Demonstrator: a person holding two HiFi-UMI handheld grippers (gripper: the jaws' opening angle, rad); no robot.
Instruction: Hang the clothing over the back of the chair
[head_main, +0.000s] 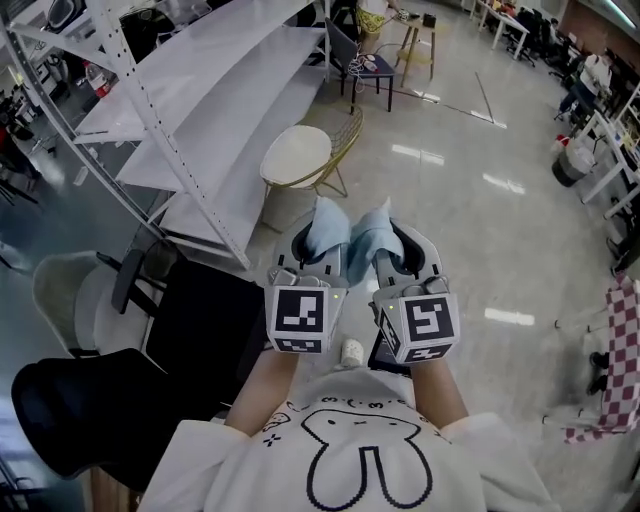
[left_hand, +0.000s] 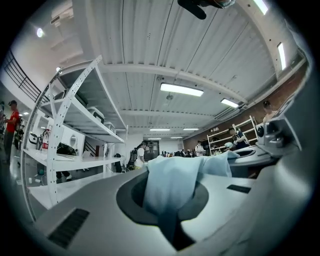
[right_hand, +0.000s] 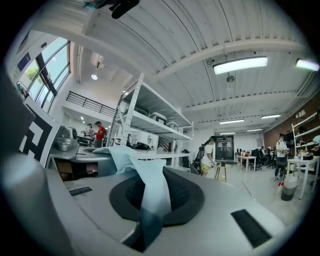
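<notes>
Glossy grey floor (head_main: 450, 250), white metal shelving (head_main: 230, 90) behind. Left hand-held gripper (head_main: 318, 250) and right hand-held gripper (head_main: 388, 255) both clamped on light-blue fabric garment (head_main: 332, 225), side by side.

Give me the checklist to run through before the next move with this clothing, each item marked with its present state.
1. Left gripper clamped on the clothing: ok.
2. Right gripper clamped on the same clothing: ok.
3. Clothing spread wide between the grippers: not ok. It is bunched up and the grippers are close side by side.
4. A chair within sight: ok. The chair with the round white seat stands ahead and the black chair is at the person's left.
5. Which chair is meant: cannot tell.
6. Clothing draped over a chair back: not ok, it is up in the air in the grippers.
</notes>
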